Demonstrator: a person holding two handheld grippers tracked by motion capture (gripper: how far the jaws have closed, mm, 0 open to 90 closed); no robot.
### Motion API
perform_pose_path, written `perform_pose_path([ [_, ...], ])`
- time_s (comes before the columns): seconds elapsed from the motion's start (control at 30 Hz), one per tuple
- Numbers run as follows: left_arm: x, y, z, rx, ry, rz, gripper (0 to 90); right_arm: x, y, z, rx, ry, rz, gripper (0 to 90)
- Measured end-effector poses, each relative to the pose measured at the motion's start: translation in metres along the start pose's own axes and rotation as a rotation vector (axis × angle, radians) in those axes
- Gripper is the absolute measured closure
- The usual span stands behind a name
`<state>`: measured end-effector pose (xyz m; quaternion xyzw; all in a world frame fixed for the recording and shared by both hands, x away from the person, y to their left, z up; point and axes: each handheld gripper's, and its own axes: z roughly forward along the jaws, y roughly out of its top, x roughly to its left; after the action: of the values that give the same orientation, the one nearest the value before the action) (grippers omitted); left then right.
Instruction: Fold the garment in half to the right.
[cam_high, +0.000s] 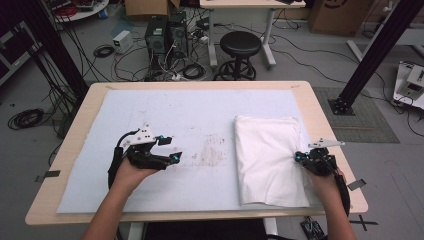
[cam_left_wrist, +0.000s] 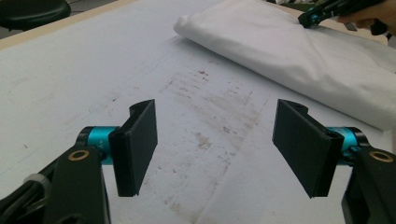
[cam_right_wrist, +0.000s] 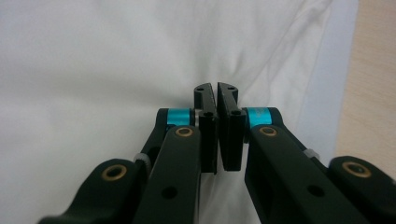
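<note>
Folded white cloth (cam_high: 270, 160) on table (cam_high: 320, 107)

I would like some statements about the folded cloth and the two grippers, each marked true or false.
1. The folded white cloth lies on the right half of the pale blue mat. True.
2. The left gripper is shut on the cloth. False: its jaws stand wide apart over the bare, stained mat.
3. The right gripper has its jaws pressed together at the cloth. True, though whether fabric is pinched between them cannot be told.
4. A black round stool stands on the table. False: it stands on the floor beyond the table.
</note>
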<state>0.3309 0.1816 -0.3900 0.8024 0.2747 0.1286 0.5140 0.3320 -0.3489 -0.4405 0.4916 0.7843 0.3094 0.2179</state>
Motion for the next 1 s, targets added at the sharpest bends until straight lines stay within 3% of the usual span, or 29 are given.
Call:
perform_pose_path([
  [0.1,0.001,-0.001,0.000,0.000,0.000,0.001,30.9,-0.001,-0.001,0.000,-0.012,0.005,0.010,88.2],
  [0.13,0.001,-0.001,-0.001,-0.001,0.003,-0.004,30.9,-0.002,0.002,-0.008,-0.034,-0.022,0.011,77.3],
  [0.2,0.002,-0.001,-0.001,0.001,0.004,-0.002,31.0,-0.002,0.003,-0.012,-0.040,-0.019,0.018,74.1],
  [0.37,0.002,-0.001,-0.002,-0.005,0.003,-0.003,31.0,0.003,0.003,-0.032,-0.093,-0.001,0.019,73.2],
  [0.53,0.001,-0.001,-0.001,-0.004,0.002,-0.001,31.0,0.010,-0.008,-0.037,-0.085,0.023,0.025,68.1],
  [0.67,0.001,0.000,-0.002,-0.009,0.004,-0.002,31.0,0.014,-0.023,-0.035,-0.035,0.045,0.049,63.6],
  [0.7,0.001,0.000,-0.003,-0.008,0.006,0.002,30.9,0.015,-0.028,-0.033,-0.013,0.052,0.050,67.5],
  [0.73,0.001,0.000,-0.003,-0.009,0.005,-0.001,30.9,0.017,-0.033,-0.032,-0.004,0.059,0.035,77.7],
  [0.8,0.001,0.000,-0.002,-0.007,0.003,0.002,31.0,0.019,-0.036,-0.035,-0.020,0.063,0.018,87.2],
  [0.93,0.000,0.000,0.000,-0.002,0.002,0.002,31.0,0.014,-0.028,-0.043,-0.009,0.034,-0.011,88.7],
  [1.0,0.000,0.000,0.001,0.001,-0.003,0.006,30.9,0.014,-0.024,-0.047,-0.004,-0.003,-0.035,88.7],
])
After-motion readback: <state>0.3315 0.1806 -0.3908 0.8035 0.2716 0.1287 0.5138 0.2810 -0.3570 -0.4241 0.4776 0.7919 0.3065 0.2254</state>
